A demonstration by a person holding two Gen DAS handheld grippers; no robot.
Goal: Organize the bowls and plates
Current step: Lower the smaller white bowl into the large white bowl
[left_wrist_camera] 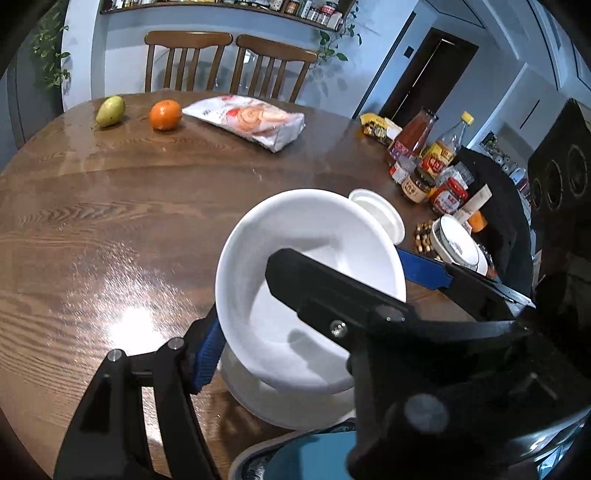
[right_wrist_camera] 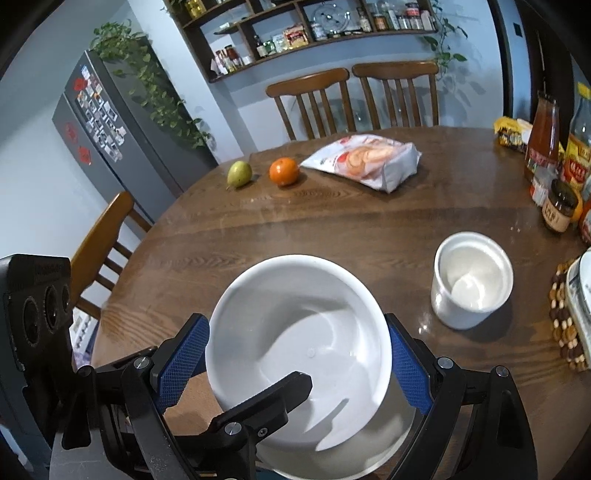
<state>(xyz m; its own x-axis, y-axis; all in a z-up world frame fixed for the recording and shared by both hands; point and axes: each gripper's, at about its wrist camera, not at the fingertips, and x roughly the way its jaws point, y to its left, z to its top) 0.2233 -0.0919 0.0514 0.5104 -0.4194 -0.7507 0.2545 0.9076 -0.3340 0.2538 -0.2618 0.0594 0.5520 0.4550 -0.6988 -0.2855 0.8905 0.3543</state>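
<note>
Round wooden table (right_wrist_camera: 332,229), brown with strong grain and a glossy glare patch, filling both wrist views; beyond it, pale blue walls. Far ahead of the right gripper (right_wrist_camera: 297,354): two wooden chairs (right_wrist_camera: 354,99) at the table's far edge, a curved wall shelf (right_wrist_camera: 314,33) of jars and bottles above them, and, to the far left, a grey refrigerator (right_wrist_camera: 110,122) covered with magnets and topped by trailing plants. A third chair stands at the table's left edge.

Large white bowl (right_wrist_camera: 299,332): directly between the right gripper's blue-padded fingers, which stand wide apart on either side of its rim; whether the pads press the rim cannot be told. The left gripper (left_wrist_camera: 310,302) has one black finger inside this bowl and a blue pad outside the rim, apparently clamped on the wall; the bowl is tilted over another white bowl (left_wrist_camera: 280,402) beneath it.

Ahead and right of the right gripper: a white cup (right_wrist_camera: 471,278), upright on the table. Farther ahead: a snack bag (right_wrist_camera: 365,158), an orange (right_wrist_camera: 283,171) and a pear (right_wrist_camera: 239,174). At far right: sauce bottles and jars (right_wrist_camera: 554,162), and a beaded trivet (right_wrist_camera: 565,321) under a patterned dish.
</note>
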